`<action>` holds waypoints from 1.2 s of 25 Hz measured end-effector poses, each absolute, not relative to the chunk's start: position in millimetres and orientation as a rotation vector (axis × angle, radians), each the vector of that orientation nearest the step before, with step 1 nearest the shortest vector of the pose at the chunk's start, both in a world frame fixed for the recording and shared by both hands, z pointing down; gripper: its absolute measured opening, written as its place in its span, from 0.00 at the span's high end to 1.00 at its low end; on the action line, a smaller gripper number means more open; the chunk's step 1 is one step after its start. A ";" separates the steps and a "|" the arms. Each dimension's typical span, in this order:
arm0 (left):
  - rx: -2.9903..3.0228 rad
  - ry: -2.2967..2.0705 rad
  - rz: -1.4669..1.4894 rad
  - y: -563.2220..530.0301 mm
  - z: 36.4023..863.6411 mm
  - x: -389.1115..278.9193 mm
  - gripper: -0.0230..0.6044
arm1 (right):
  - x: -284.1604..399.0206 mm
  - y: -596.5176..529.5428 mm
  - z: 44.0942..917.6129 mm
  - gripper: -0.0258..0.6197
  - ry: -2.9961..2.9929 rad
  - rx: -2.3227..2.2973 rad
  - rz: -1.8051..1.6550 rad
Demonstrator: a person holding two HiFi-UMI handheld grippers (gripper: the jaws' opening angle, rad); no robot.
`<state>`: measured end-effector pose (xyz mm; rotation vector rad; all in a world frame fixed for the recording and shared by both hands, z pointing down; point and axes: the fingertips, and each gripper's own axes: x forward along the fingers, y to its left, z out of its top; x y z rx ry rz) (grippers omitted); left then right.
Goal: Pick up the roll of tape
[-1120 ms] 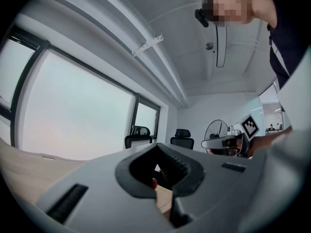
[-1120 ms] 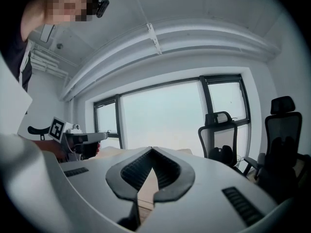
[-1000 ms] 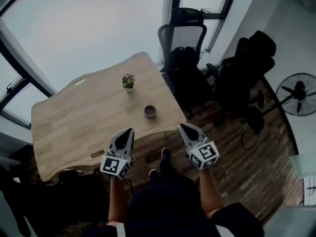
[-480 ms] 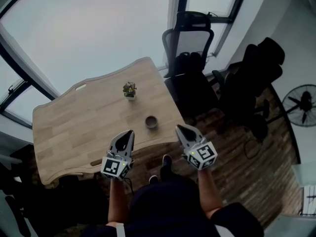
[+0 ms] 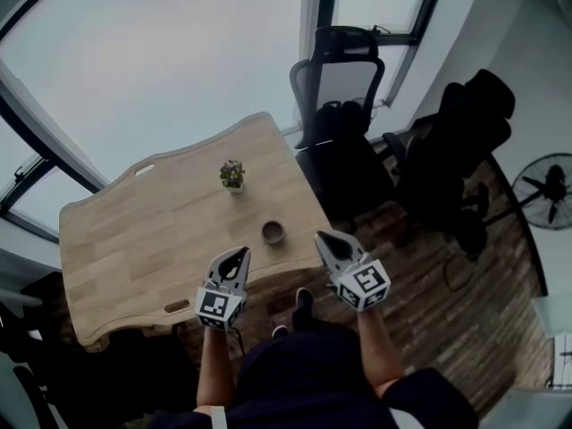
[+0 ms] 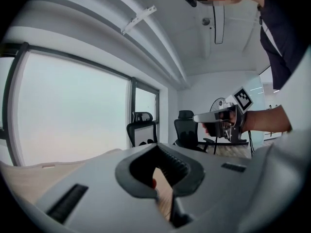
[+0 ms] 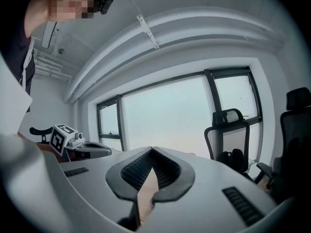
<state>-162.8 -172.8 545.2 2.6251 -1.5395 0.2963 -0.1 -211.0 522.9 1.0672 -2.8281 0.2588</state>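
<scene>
The roll of tape [image 5: 273, 232], a small dark ring, lies flat on the wooden table [image 5: 134, 231] near its front edge. My left gripper [image 5: 240, 253] hangs over that edge, just left of the roll and nearer to me, with its jaws shut and empty. My right gripper [image 5: 321, 237] floats off the table's right corner, level with the roll, also shut on nothing. In the left gripper view the closed jaws [image 6: 156, 148] fill the lower half and the right gripper [image 6: 200, 116] shows beyond them. The gripper views do not show the roll clearly.
A small potted plant [image 5: 232, 174] stands on the table behind the tape. Black office chairs [image 5: 344, 105] crowd the floor to the right of the table, with a standing fan [image 5: 547, 190] further right. Large windows [image 5: 161, 52] run behind the table.
Both grippers have come forward toward the table's front edge and closer to the tape. The left one has dipped a little. Both pairs of jaws stayed shut.
</scene>
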 end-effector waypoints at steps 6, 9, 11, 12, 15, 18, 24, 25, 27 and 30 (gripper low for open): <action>2.611 -1.493 0.459 -170.6 587.8 -157.0 0.96 | 4.2 -209.2 532.0 0.95 -2.806 1.085 0.289; 2.608 -1.463 0.536 -176.8 600.5 -152.7 0.96 | 2.0 -210.1 532.2 0.95 -2.813 1.078 0.291; 2.612 -1.441 0.545 -181.5 604.7 -149.2 0.95 | 1.6 -211.7 529.8 0.95 -2.834 1.078 0.324; 2.610 -1.431 0.545 -183.3 607.7 -147.4 0.95 | 2.6 -212.8 527.5 0.95 -2.857 1.083 0.367; 2.604 -1.398 0.576 -187.3 621.2 -143.3 0.95 | 8.2 -218.3 521.2 0.95 -2.905 1.114 0.479; 2.580 -1.391 0.604 -191.7 633.3 -143.5 0.95 | 10.4 -222.0 522.2 0.95 -2.891 1.126 0.458; 2.519 -1.354 0.679 -199.8 659.5 -142.5 0.75 | 11.7 -224.9 526.4 0.95 -2.879 1.123 0.467; 2.517 -1.337 0.702 -200.7 664.3 -141.5 0.71 | 11.9 -225.5 527.6 0.95 -2.877 1.125 0.469; 2.508 -1.302 0.740 -201.8 674.1 -139.3 0.64 | 12.1 -226.3 529.7 0.95 -2.871 1.129 0.473; 2.489 -1.266 0.790 -203.2 687.8 -136.0 0.58 | 11.6 -226.3 531.4 0.95 -2.871 1.123 0.481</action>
